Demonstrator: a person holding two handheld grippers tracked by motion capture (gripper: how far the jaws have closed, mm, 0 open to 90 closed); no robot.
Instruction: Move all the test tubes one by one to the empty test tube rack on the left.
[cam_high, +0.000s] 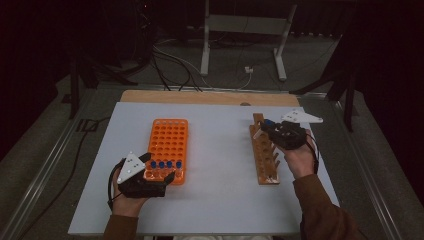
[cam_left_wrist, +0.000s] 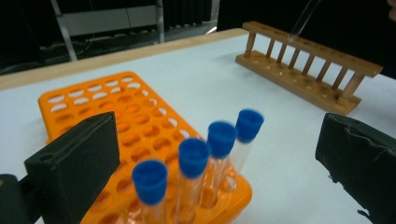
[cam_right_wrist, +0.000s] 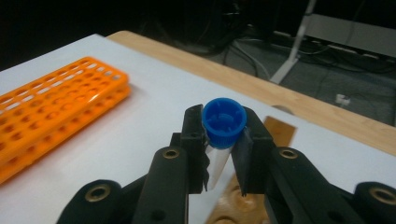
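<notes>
Black jaws of the right gripper are clamped on a blue-capped tube above the far end of the wooden rack. Step: seating it; tip seemingly near a hole. Next: align, lower. Left gripper gapes by the orange rack.

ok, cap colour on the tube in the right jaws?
Blue cap, clearest in the right gripper view.
</notes>
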